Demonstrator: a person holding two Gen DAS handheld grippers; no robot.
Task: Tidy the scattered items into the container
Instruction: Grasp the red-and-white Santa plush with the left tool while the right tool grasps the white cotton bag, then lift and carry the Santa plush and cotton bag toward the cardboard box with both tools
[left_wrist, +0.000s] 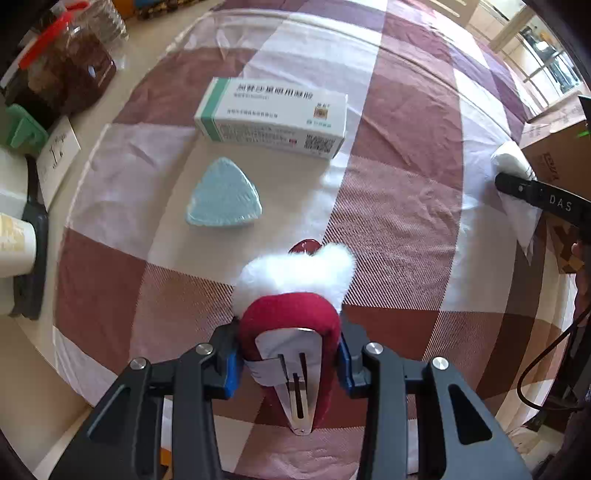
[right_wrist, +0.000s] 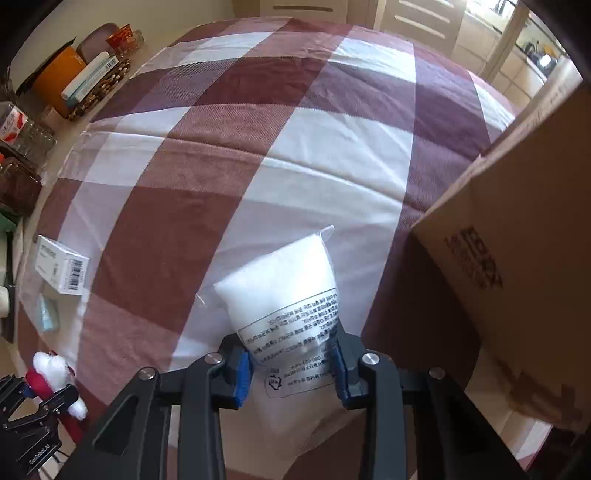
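A home, most likely a dining or kitchen corner: a worktop under a maroon-and-white checked cotton tablecloth (right_wrist: 258, 155), jars of dried food with red lids (left_wrist: 70, 55) along the far left edge, pale wooden cabinets (right_wrist: 417, 18) behind, and a sunlit window (left_wrist: 546, 62) at far right.

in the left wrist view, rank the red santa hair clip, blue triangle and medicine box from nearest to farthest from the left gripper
1. Red santa hair clip: between the pads of the left gripper, gripped.
2. Blue triangle: on the checked cloth ahead, to the left.
3. Medicine box: farthest, just beyond the triangle.
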